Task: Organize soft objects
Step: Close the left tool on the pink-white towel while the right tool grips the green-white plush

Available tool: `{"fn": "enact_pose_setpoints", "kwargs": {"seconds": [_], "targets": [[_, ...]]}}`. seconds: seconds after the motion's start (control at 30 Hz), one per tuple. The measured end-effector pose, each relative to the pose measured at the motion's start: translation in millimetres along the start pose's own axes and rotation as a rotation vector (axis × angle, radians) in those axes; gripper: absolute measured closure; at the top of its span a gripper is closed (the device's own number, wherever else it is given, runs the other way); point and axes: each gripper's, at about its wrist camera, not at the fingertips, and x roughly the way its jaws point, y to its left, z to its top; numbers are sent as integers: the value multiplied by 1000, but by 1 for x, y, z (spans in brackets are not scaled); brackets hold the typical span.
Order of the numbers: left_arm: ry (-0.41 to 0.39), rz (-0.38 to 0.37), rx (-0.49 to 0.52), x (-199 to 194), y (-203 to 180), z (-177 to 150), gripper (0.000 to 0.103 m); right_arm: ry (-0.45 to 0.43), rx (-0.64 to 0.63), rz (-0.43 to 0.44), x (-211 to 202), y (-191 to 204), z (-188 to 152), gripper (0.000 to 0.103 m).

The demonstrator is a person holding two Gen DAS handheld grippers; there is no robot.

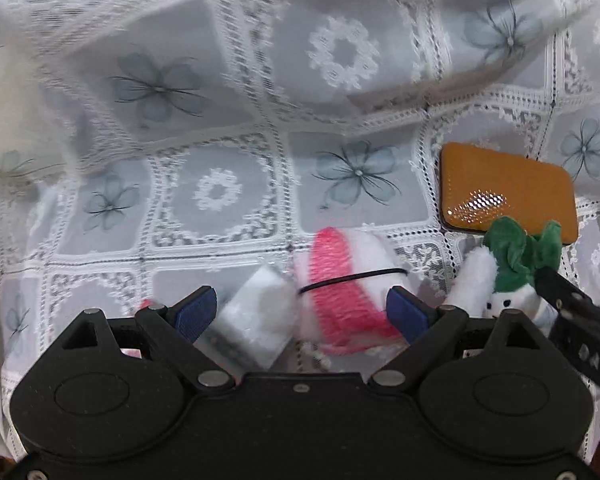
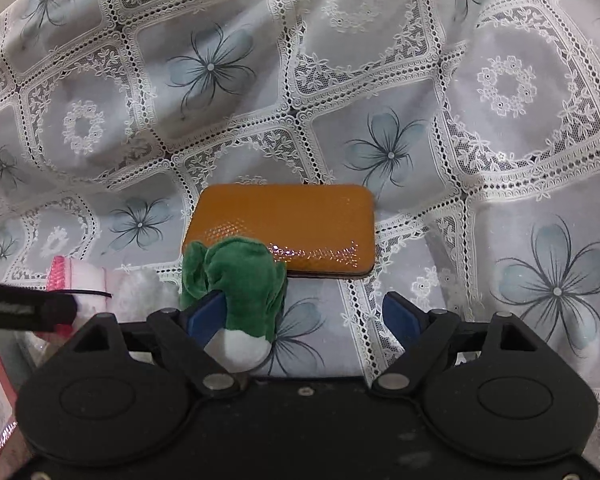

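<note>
Worktop [image 2: 500, 240] under a lace floral cloth fills both views; cloth is rumpled toward the top of the frame, so things may drag or snag on it.

Orange pad [image 2: 288, 224], centre of the right wrist view and right-middle of the left wrist view: flat, rounded corners, shiny dimpled top. Looks thin and bendy, probably slick. Best taken at an edge, not from above.

Pink-and-white plush [image 1: 340, 280], lower centre of the left wrist view, lying between the pads of the left claw [image 1: 300, 312]. A thin black cord crosses it and a pale bag or tag [image 1: 256, 320] sits against its left side. Light and squashy by the look; pinch the thick middle, since the cord or tag would slip.

Radish plush [image 2: 236, 288], white body with green leaves, lower centre-left of the right wrist view. Its leaves overlap the near edge of the orange pad. Soft, light, floppy at the leaves, so hold the firmer white body.

Left claw: spread wide, pads either side of the pink plush, not squeezing.

Right claw [image 2: 304, 316]: spread, left pad touching or tucked behind the radish leaves, right pad well clear. No real pinch.
</note>
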Motion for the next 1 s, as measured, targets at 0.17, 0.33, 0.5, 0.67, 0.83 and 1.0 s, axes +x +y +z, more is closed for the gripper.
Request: {"fn": "enact_pose_setpoints", "kwargs": {"seconds": [0.17, 0.33, 0.5, 0.67, 0.83, 1.0], "targets": [[42, -8, 33, 19, -15, 6, 13, 4, 17, 14, -1, -9, -4, 17], [84, -37, 68, 35, -32, 8, 12, 8, 27, 26, 0, -13, -7, 17], [106, -34, 53, 47, -32, 14, 17, 10, 33, 40, 2, -13, -8, 17], [87, -48, 69, 47, -31, 14, 31, 14, 44, 58, 3, -11, -7, 16], [51, -80, 46, 38, -22, 12, 31, 18, 48, 83, 3, -9, -6, 14], [-29, -71, 12, 11, -9, 20, 31, 40, 45, 104, 10, -3, -5, 14]]}}
